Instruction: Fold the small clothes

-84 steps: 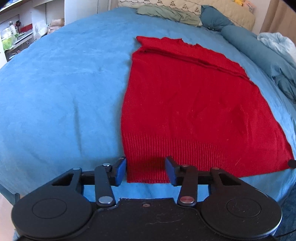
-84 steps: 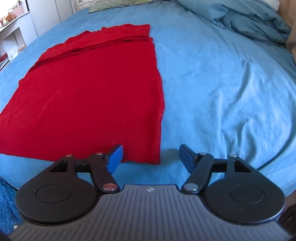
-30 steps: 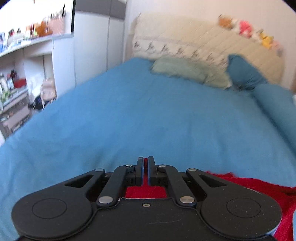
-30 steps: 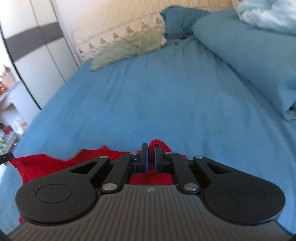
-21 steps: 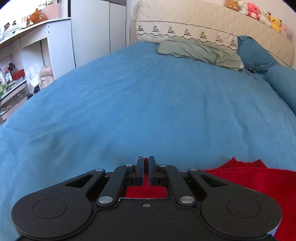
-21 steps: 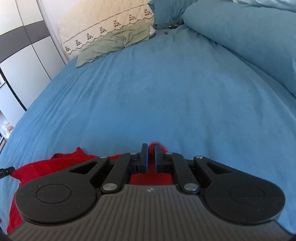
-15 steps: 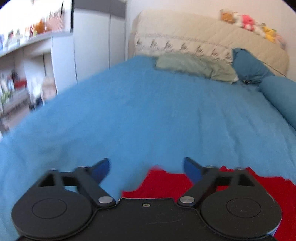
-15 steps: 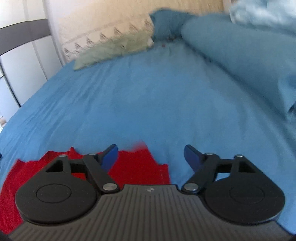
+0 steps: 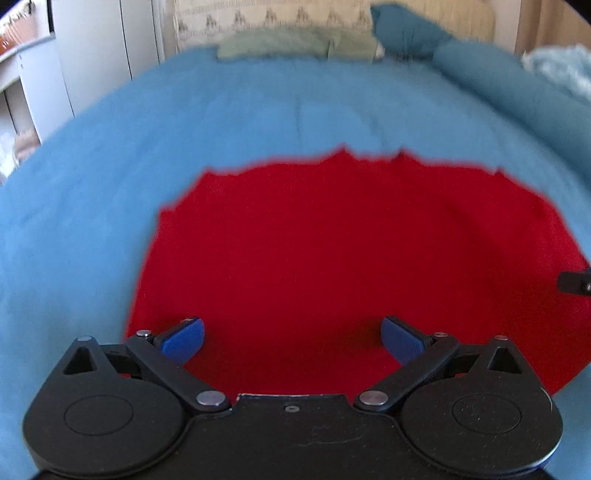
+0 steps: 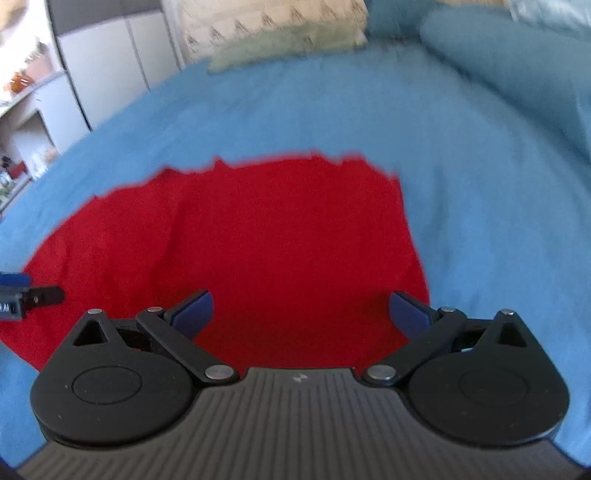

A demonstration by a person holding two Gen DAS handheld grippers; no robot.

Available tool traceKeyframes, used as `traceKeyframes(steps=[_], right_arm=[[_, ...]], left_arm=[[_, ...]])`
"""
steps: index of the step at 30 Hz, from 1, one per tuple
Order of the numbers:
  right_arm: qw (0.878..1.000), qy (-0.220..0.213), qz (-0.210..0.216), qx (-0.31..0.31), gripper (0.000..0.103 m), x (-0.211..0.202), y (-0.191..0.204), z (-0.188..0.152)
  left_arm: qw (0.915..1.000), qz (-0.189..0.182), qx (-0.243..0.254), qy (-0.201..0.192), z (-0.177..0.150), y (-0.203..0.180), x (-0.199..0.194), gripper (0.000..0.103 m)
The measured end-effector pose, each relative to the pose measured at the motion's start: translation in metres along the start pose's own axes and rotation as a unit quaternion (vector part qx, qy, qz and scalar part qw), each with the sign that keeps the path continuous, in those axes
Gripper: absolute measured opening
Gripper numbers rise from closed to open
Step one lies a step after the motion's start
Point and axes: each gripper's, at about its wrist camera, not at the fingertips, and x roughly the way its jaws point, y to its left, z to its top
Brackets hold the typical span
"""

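A blue bed [image 9: 258,110] is filling the room, pillows [image 9: 295,44] at twelve o'clock. The red sweater [image 9: 332,251] is lying flat beneath both grippers' [image 9: 291,338] [image 10: 301,310] fingers, which are opening wide, grasping nothing.

A blue bed [image 9: 258,110] with a cream headboard [image 9: 295,18] beside white cupboards [image 9: 107,48].

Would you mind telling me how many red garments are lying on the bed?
1: a red sweater lies flat on the blue bedsheet, just beyond both grippers. Others may be outside the frame.
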Motion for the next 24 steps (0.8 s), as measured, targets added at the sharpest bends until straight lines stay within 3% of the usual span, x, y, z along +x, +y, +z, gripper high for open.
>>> traceKeyframes(steps=[3,7,14,18,24], right_arm=[[1.0,-0.001,-0.015,0.01,0.103,0.009,0.001,-0.009],[1.0,0.003,-0.02,0.005,0.103,0.005,0.003,-0.009],[0.997,-0.059,-0.042,0.022,0.103,-0.067,-0.013,0.003],[0.996,-0.05,-0.034,0.067,0.103,-0.094,-0.037,-0.019],[0.994,-0.025,-0.029,0.1,0.103,-0.089,-0.056,-0.055]], left_arm=[[0.9995,0.014,0.028,0.003,-0.002,-0.007,0.002,0.103],[0.9999,0.009,0.007,0.008,0.01,-0.007,-0.003,0.103],[0.9986,-0.024,-0.001,-0.046,0.017,-0.029,-0.061,0.103],[0.9978,-0.05,0.006,-0.043,0.009,-0.058,-0.068,0.103],[0.9979,-0.046,0.038,-0.024,-0.002,-0.09,-0.05,0.103]])
